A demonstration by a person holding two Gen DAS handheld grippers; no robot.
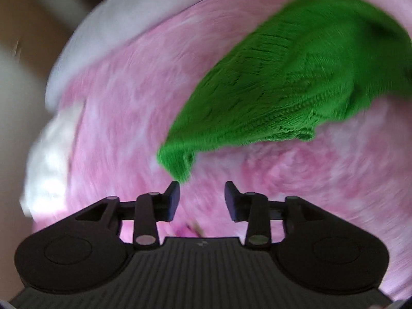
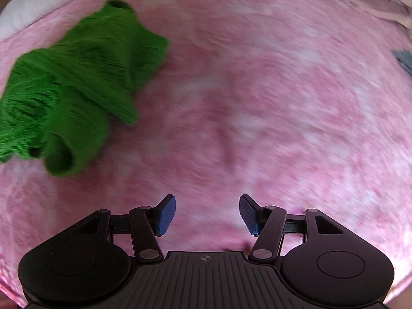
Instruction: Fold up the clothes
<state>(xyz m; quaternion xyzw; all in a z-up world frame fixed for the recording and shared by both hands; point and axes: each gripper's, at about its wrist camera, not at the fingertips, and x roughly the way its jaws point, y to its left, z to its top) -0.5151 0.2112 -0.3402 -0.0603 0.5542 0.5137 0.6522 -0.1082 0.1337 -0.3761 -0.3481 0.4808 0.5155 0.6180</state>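
Pink mottled bedspread (image 2: 257, 103), white pillow (image 1: 103, 33) at edge.

The left gripper (image 1: 202, 200) has its jaws spread apart, its left fingertip just beside the green sweater's (image 1: 270, 90) nearest corner. The right gripper (image 2: 207, 215) is likewise spread wide, well apart from the sweater and holding nothing.

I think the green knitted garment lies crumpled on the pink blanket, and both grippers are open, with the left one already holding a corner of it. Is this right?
Not quite. The left gripper holds nothing: in the left wrist view its fingers are apart and the nearest tip of the green knitted garment lies just beyond them. The rest stands: the garment is crumpled on the pink blanket, and the right gripper is open too.
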